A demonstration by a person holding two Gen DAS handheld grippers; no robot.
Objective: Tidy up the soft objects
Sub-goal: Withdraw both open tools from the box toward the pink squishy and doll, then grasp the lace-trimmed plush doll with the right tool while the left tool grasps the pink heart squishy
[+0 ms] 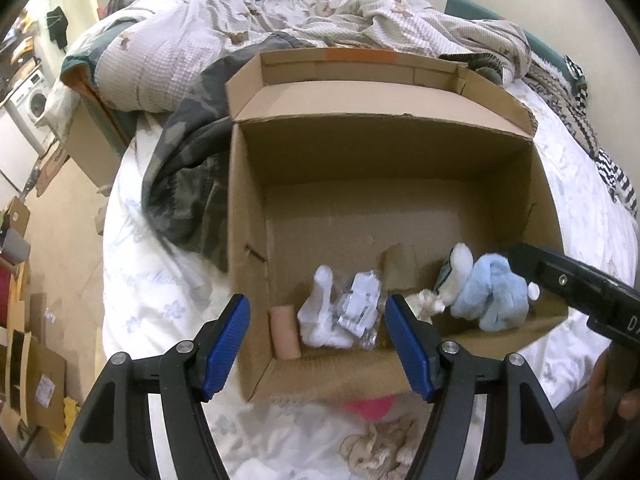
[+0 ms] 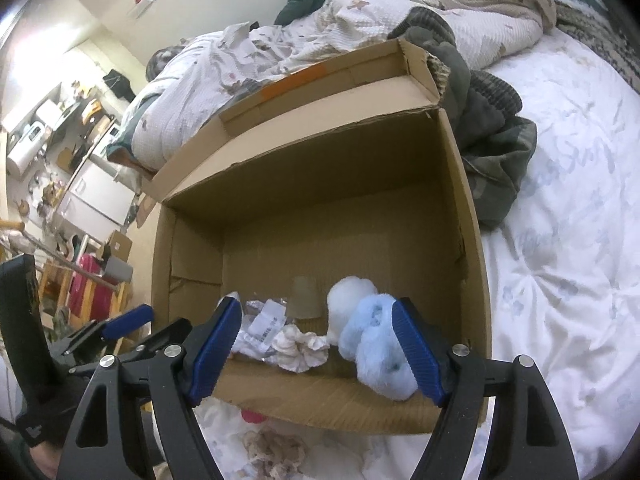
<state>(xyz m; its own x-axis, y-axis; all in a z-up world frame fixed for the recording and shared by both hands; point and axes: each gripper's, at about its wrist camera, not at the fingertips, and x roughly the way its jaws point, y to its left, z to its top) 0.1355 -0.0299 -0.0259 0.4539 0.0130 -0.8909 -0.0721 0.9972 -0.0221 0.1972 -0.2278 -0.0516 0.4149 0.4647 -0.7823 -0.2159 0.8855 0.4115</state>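
Note:
An open cardboard box (image 1: pixel 248 216) (image 2: pixel 468 216) lies on the bed. Along its near wall sit a peach roll (image 1: pixel 286 332), a white sock (image 1: pixel 320 312), a clear plastic packet (image 1: pixel 358 308) (image 2: pixel 264 326), a cream scrunchie (image 1: pixel 426 304) (image 2: pixel 300 346) and a light blue fluffy toy (image 1: pixel 492 296) (image 2: pixel 376 344) with a white fluffy piece (image 1: pixel 460 272) (image 2: pixel 352 300) behind it. My left gripper (image 1: pixel 318 344) (image 2: pixel 148 326) hangs open above the sock and packet, holding nothing. My right gripper (image 2: pixel 316 348) (image 1: pixel 532 276) is open; the blue toy rests loose beside its right finger.
On the white floral duvet (image 2: pixel 560 240) in front of the box lie a pink item (image 1: pixel 368 404) (image 2: pixel 252 416) and a beige scrunchie (image 1: pixel 380 452) (image 2: pixel 276 452). A camouflage garment (image 1: pixel 188 184) is draped against the box's side. Crumpled bedding is piled behind the box. Furniture stands beyond the bed's edge.

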